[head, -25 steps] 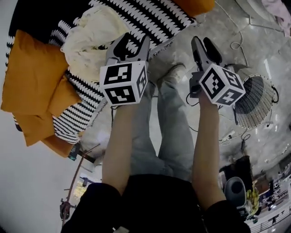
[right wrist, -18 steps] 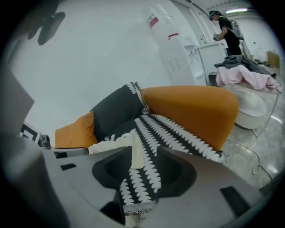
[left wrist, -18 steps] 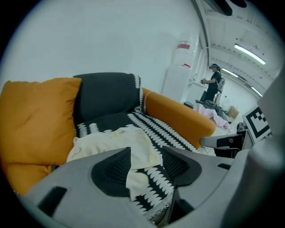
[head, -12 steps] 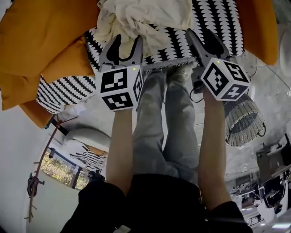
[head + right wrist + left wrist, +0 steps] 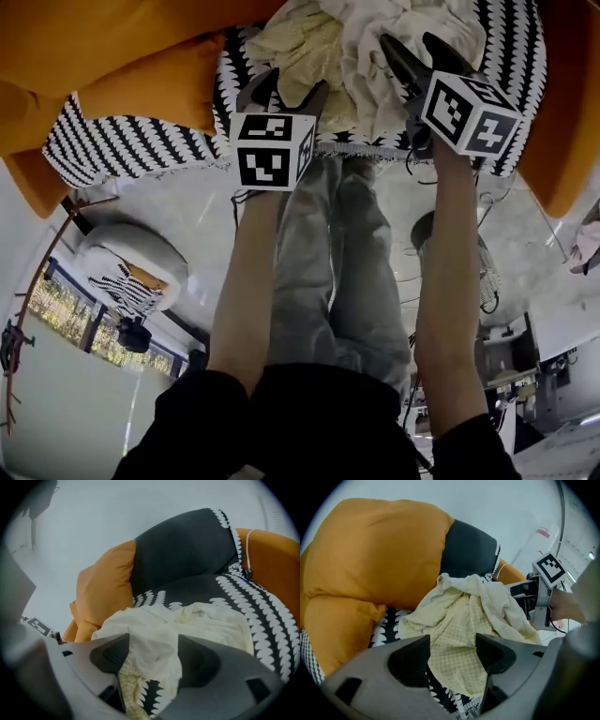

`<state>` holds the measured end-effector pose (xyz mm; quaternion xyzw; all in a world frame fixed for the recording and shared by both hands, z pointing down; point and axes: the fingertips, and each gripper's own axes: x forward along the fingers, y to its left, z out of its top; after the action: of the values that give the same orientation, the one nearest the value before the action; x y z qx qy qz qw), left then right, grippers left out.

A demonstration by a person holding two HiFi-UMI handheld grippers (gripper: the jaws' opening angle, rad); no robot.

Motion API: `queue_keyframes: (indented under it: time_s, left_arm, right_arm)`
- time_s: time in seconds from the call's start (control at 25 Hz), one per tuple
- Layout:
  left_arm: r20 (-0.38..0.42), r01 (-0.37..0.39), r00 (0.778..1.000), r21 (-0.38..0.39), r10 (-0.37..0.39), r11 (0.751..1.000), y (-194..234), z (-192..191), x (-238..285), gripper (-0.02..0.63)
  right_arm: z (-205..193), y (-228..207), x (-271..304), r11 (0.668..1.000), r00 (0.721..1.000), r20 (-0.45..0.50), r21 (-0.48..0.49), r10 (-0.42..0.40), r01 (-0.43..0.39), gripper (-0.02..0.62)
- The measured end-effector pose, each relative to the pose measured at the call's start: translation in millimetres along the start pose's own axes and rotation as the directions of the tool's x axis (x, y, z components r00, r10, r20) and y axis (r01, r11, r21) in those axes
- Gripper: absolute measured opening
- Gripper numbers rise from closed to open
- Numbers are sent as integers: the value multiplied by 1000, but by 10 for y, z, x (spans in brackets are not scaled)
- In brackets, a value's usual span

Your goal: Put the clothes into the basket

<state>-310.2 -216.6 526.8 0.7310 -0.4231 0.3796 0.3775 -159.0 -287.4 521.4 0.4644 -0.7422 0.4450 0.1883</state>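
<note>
- Head view: left gripper and right gripper have swung in over the sofa. The clothes lie on it; the basket stands off it.
- Left gripper view: jaws just opened wide, empty, clothes ahead.
- Right gripper view: the same, so a grasp seems next.

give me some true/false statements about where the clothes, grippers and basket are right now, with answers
1. The clothes lie on a black-and-white seat cover. True.
2. The left gripper is shut on the yellow checked cloth. False: its jaws stand apart, having just been opening; the cloth shows between them, unpinched.
3. The clothes are in the basket. False: it stands on the floor, apart from the pile.
4. Orange cushions lie beside the clothes. True.
5. The right gripper holds a cushion. False: its jaws, just opened wider, stand apart over white cloth.
</note>
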Motion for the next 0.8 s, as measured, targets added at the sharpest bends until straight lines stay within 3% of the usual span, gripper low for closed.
queue_keyframes:
  time_s: [0.2,0.36,0.48,0.52,0.6,0.64,0.8]
  left_arm:
    - [-33,30,999,-10,-30,1000,80,-257,425,280]
    - [9,27,1000,19,-27,999,115,-323,615,279]
    - [38,-7,999,38,5,999,109,-321,696,278]
    - [37,3,999,28,-4,1000,95,-319,687,246]
    - [33,59,998,-21,-58,998,60,-298,586,86]
    - [33,88,996,-38,-87,995,41,-269,513,57]
    - [26,117,993,38,-118,992,-23,-120,195,49]
  right_arm:
    - [-312,-3,537,994,992,-122,-114,-11,-3,288]
    - [-460,-43,678,998,993,-122,-64,8,-16,287]
    - [-499,-64,741,999,991,-131,-22,20,-23,226]
    - [-510,-55,746,1000,990,-136,-19,21,-24,203]
    - [-501,7,686,999,989,-150,-37,8,-14,141]
    - [-458,48,619,999,989,-149,-50,-5,-3,101]
    - [-244,280,287,1000,998,-58,-12,4,-5,67]
